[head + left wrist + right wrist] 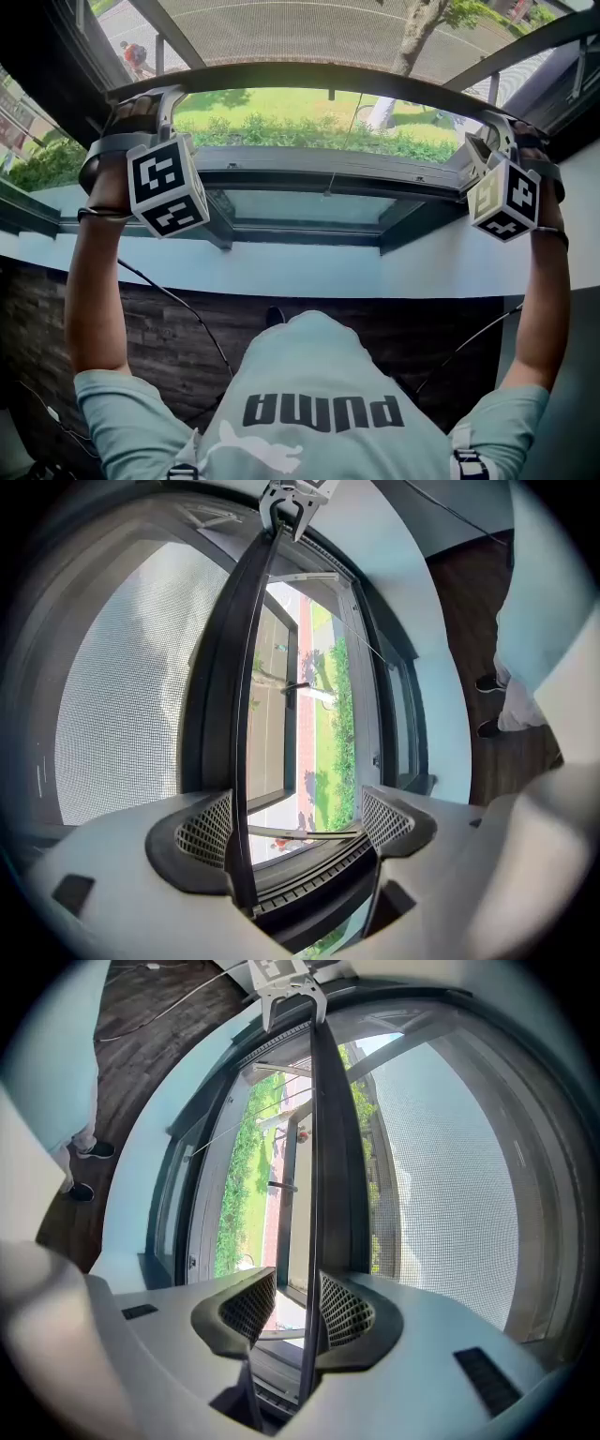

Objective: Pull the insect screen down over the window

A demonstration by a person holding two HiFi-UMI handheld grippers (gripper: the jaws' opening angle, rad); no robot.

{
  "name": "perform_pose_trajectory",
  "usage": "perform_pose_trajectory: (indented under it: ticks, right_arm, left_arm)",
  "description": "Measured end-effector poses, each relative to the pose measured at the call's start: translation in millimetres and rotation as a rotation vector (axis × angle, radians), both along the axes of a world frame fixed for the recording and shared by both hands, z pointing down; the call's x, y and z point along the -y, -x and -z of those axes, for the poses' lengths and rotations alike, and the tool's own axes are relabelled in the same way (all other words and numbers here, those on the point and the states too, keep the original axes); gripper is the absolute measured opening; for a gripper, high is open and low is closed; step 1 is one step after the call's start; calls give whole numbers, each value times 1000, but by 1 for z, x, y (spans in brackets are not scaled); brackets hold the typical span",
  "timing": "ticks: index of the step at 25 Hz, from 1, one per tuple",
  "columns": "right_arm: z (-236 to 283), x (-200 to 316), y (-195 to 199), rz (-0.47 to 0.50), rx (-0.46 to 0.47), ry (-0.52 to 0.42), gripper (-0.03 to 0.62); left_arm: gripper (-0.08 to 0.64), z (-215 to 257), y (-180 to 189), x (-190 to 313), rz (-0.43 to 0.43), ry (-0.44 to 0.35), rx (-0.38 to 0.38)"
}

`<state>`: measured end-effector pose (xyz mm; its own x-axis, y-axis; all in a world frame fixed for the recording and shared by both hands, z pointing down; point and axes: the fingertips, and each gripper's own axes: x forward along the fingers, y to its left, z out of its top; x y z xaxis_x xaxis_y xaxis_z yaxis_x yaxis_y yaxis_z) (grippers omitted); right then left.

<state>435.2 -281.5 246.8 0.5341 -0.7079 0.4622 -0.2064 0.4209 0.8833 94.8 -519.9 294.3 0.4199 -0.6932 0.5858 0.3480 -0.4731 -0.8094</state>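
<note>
Your left gripper (155, 108) and right gripper (502, 141) are raised to the 2 ends of the screen's bar (328, 75). The bar spans the window (309, 169), with the mesh (281, 28) above it. The left jaws stand wide apart, with the bar lying against the mesh-side pad (211, 832). The right jaws are narrower but not clamped. The bar passes between them, touching the mesh-side pad (347, 1312), with a gap to the other.
</note>
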Motion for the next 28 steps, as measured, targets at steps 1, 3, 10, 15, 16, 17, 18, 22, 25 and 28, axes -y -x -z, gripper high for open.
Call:
perform_pose_trajectory:
  ticks: [1,3,10,15,16,17,18,22,25,28]
  right_arm:
    - [-2,0,0,0,1,0,147]
    - [-8,0,0,-1,0,4,147]
    - [-62,-2,-2,-6,5,89,147]
    - [-100,-3,-3,-15,30,121,147]
    - [-107,-4,-4,-17,34,128,147]
    - [-115,-4,-4,-19,37,139,147]
    - [-125,-5,-4,-20,39,151,147]
    - [-160,-2,-6,-28,46,177,147]
    - [-169,2,-9,-34,29,186,147]
    - [-176,1,-8,-32,21,202,147]
  left_arm:
    - [422,-2,0,0,1,-1,0]
    - [422,-8,1,0,4,0,3]
    - [422,-60,0,-1,17,38,35]
    - [422,-98,-1,-1,29,33,37]
    - [422,-105,-1,-2,31,41,44]
    - [420,-113,-1,-2,32,52,54]
    - [420,-123,-1,-3,32,64,65]
    - [421,-158,-4,2,37,66,75]
    - [420,-166,-8,7,49,53,67]
    - [420,-174,-7,5,51,59,75]
